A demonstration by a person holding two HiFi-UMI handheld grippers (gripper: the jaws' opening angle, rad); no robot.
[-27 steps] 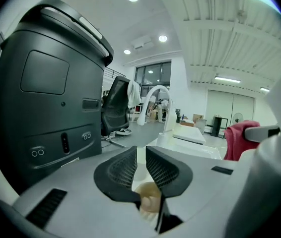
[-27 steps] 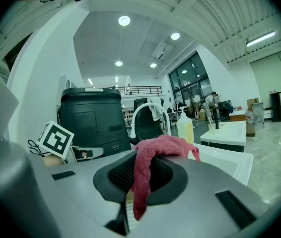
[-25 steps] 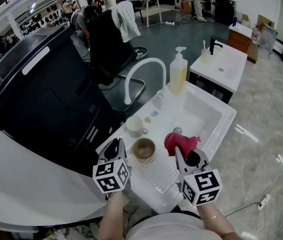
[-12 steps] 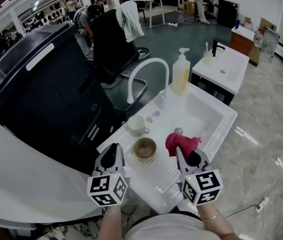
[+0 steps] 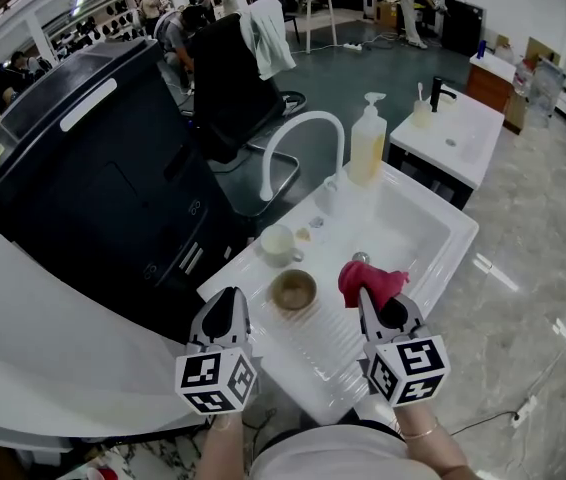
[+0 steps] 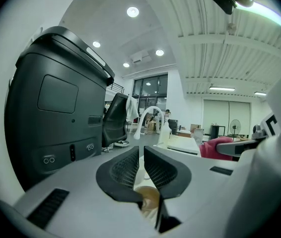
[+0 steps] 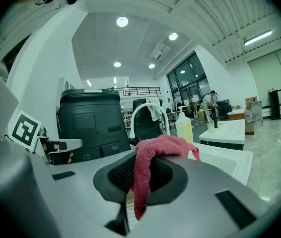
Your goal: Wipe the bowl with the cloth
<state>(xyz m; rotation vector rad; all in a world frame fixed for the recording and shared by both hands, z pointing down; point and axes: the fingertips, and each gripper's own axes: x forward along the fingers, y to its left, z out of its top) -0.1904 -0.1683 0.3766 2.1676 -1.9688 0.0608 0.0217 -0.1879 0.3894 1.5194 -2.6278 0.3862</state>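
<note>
The left tongs (image 6: 141, 151) are closing; a narrow gap remains between the jaws, with nothing in it. The right tongs (image 7: 143, 157) are clamped on the red cloth (image 7: 156, 150), which drapes over the tips and hangs down between the jaws. The brown bowl (image 5: 293, 290) stands upright on the ribbed drainboard (image 5: 323, 353), ahead of and between the 2 tongs, touched by neither. The cloth is held just right of the bowl, apart from it. 1 white cup (image 5: 276, 243) stands behind the bowl, near the faucet (image 5: 301, 133). The sink (image 5: 418, 243) lies beyond the cloth.
</note>
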